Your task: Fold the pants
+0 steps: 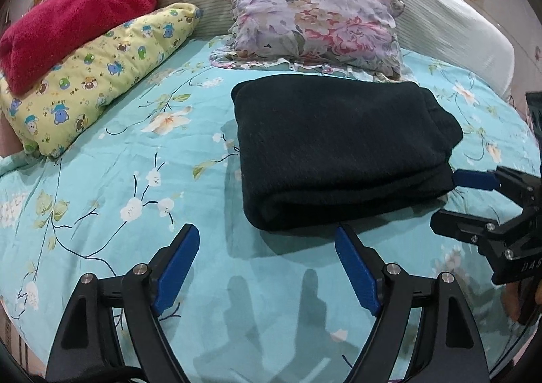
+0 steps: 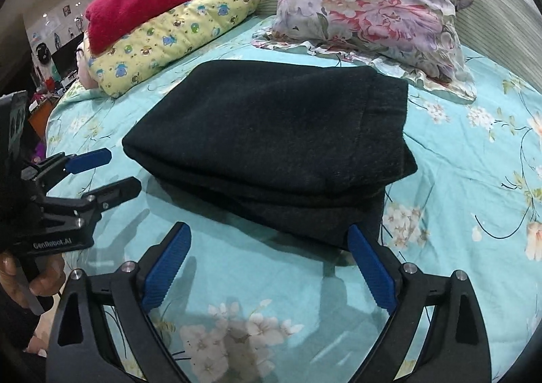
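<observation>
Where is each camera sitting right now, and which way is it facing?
Left wrist: on the left gripper, looking down across the bed at the folded pants; own open fingers below, right gripper at the right edge.
Right wrist: on the right gripper, facing the pants from their other side; own open fingers, left gripper and a hand at left.
Shared: pants, bed, floral pillow, yellow pillow, red towel.
</observation>
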`<state>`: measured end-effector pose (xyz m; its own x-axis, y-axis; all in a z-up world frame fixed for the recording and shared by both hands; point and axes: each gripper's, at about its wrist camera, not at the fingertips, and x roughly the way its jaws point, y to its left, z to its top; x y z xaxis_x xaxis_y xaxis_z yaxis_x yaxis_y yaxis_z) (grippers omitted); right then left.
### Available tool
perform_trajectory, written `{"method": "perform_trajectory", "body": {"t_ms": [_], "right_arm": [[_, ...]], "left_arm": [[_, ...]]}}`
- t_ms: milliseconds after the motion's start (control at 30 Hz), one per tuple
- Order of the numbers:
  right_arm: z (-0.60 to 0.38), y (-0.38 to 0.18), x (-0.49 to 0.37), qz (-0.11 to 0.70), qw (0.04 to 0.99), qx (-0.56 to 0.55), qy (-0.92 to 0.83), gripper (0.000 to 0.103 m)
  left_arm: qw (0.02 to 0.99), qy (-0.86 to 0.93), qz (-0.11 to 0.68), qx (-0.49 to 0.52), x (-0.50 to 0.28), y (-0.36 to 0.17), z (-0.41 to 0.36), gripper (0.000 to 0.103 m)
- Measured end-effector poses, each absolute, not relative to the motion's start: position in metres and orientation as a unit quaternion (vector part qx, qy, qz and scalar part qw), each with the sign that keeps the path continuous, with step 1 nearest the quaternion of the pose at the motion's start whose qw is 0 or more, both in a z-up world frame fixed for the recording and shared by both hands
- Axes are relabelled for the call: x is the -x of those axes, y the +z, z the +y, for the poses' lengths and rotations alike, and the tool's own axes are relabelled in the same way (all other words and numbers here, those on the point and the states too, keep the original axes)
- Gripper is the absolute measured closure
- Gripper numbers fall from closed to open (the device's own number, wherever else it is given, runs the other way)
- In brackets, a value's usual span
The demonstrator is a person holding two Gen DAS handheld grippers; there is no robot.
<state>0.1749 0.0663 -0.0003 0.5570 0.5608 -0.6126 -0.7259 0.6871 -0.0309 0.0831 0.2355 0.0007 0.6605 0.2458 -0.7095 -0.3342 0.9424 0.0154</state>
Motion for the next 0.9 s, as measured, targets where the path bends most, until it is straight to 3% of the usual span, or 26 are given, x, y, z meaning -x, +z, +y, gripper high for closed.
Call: {"method": "perform_trajectory", "body": {"t_ms": [900], "right_arm": [[0.0641, -0.0014, -0.1786, 0.28, 0.876, 0.127, 0.371, 0.004]], "left_arm": [[0.916, 0.156, 0.369, 0.021, -0.0855, -0.0044, 0.2262, 0.019]]}}
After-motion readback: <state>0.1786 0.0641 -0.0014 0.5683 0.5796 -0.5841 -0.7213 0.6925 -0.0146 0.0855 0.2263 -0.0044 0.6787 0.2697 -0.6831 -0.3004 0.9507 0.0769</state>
